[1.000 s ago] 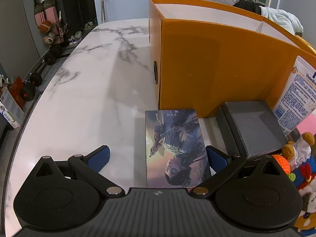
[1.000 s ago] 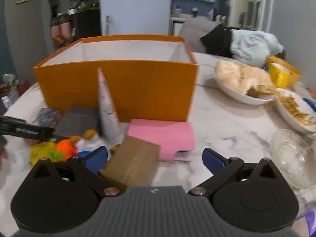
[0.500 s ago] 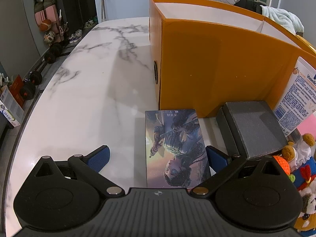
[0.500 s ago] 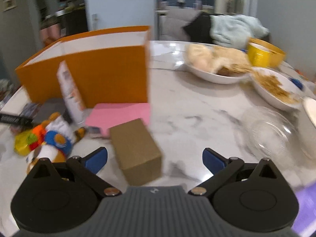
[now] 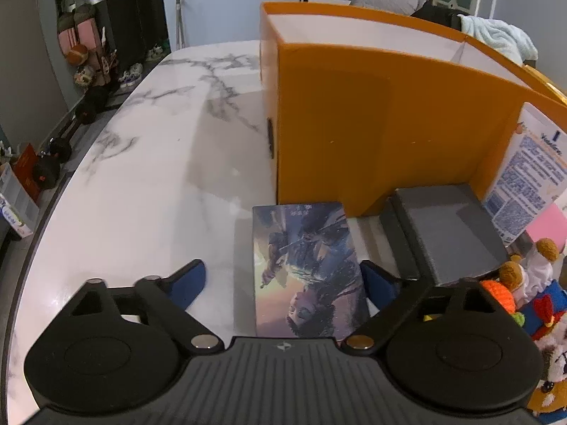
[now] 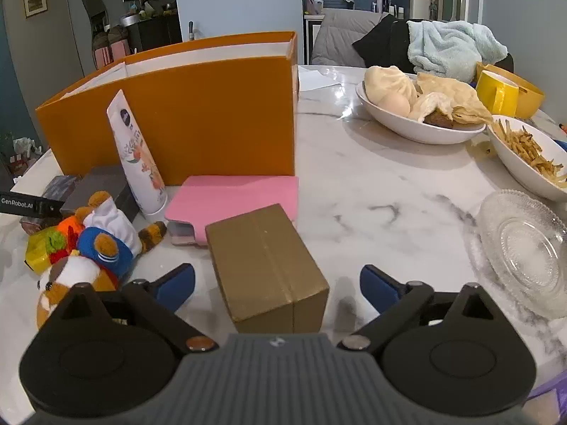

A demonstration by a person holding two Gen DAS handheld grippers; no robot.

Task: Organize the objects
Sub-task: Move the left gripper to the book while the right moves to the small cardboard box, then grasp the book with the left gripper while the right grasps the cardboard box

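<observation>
Nearest, the left gripper (image 5: 283,281) is spread wide over a picture box (image 5: 306,269) that lies flat on the marble table (image 5: 149,177), its right finger just beside the box's long edge and the left finger well clear of it. Left of the box the tabletop runs bare to its curved left edge. Beyond the box stands the orange bin (image 5: 372,124), its near corner just behind the box's far end; the bin's white inside shows no contents from this angle. Right of the picture box sits a grey case (image 5: 446,230), and behind it a white tube (image 5: 528,173) leans on the bin, printed "Vaseline" as far as the small type can be read.

Similarly, the right gripper (image 6: 277,283) is spread, straddling a brown carton (image 6: 269,265) without touching it. To the carton's left lies a heap of plush toys (image 6: 95,244); behind it a pink case (image 6: 234,198) lies flat against the bin's front. A black bar at the left reads "GenRobot.AI". Open marble lies right of the carton up to a glass dish (image 6: 521,248). Farther off, a white bowl (image 6: 418,131) holds buns, another bowl (image 6: 524,166) holds fries, and a yellow mug (image 6: 498,95) stands near the far right edge.
</observation>
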